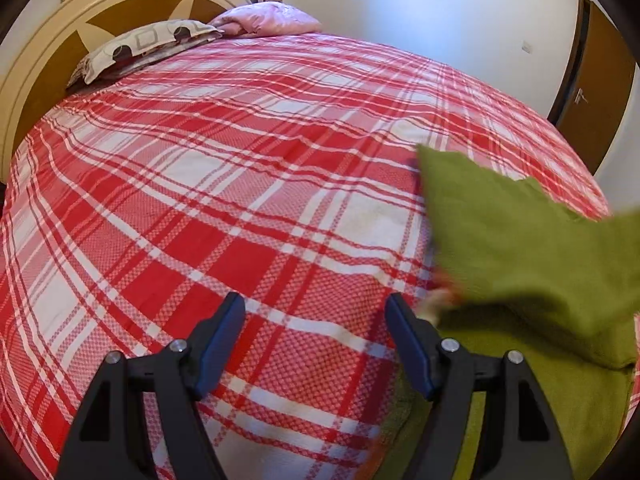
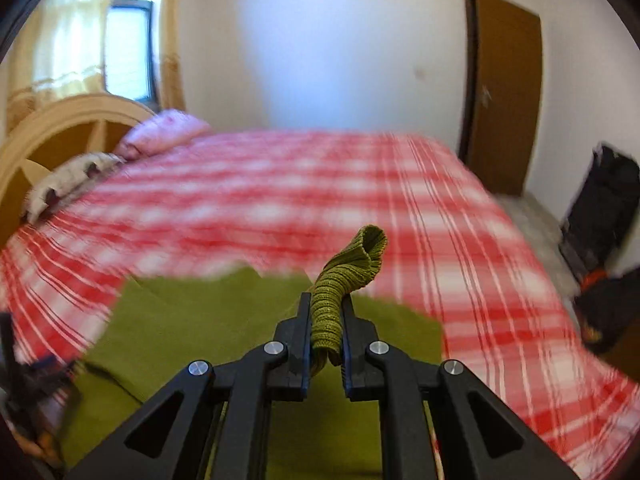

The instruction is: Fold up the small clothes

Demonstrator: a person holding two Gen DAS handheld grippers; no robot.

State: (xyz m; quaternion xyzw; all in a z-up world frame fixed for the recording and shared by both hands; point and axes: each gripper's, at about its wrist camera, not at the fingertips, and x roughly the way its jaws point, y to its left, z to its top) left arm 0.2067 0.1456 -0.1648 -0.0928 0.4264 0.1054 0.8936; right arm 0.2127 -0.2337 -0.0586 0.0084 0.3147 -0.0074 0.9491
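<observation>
A green knitted garment (image 1: 520, 248) lies on the red and white checked bedspread (image 1: 240, 184); part of it hangs lifted and blurred at the right of the left wrist view. My left gripper (image 1: 316, 312) is open and empty, just left of the garment. My right gripper (image 2: 327, 312) is shut on a ribbed green cuff (image 2: 348, 272) of the garment and holds it above the rest of the green cloth (image 2: 192, 320). The right wrist view is blurred by motion.
Two pillows, a patterned one (image 1: 140, 48) and a pink one (image 1: 268, 20), lie by the cream and brown headboard (image 1: 60, 52). A brown door (image 2: 504, 92) is in the far wall. A dark object (image 2: 600, 208) stands on the floor at the right.
</observation>
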